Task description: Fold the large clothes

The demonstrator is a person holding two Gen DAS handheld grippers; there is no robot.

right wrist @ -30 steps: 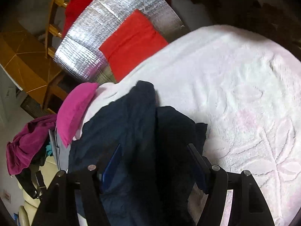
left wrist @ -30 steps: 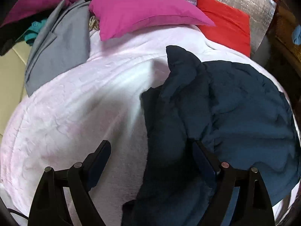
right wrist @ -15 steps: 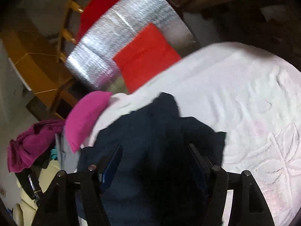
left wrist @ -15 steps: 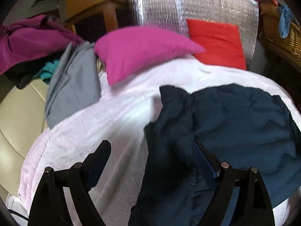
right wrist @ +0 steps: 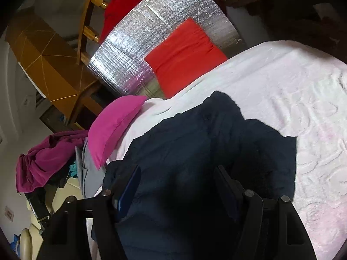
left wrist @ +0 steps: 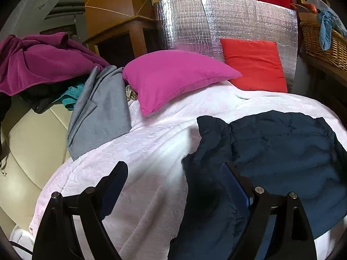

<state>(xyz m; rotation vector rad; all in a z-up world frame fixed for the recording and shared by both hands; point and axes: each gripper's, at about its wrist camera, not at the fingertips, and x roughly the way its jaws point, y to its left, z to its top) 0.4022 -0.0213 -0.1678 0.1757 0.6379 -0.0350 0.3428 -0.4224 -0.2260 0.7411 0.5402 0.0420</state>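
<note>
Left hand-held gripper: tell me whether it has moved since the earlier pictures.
Yes. The left hand-held gripper has lifted and tilted up: the pink pillow sits lower in its view now, and more of the silver panel shows above.

navy garment (left wrist: 282, 151): near end cut off by lower frame edge, partly behind right finger (left wrist: 236, 186) | grey garment (left wrist: 102, 110): top tucked under magenta pillow (left wrist: 173, 75) | red cushion (left wrist: 253, 73): blurred

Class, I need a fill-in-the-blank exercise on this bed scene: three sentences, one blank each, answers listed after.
1. The navy garment lies on a pale ____ bedspread.
2. The pillow propped against the silver foil panel is ____.
3. Beside the magenta pillow lies a folded ____ garment.

Answers: pink; red; grey
</note>
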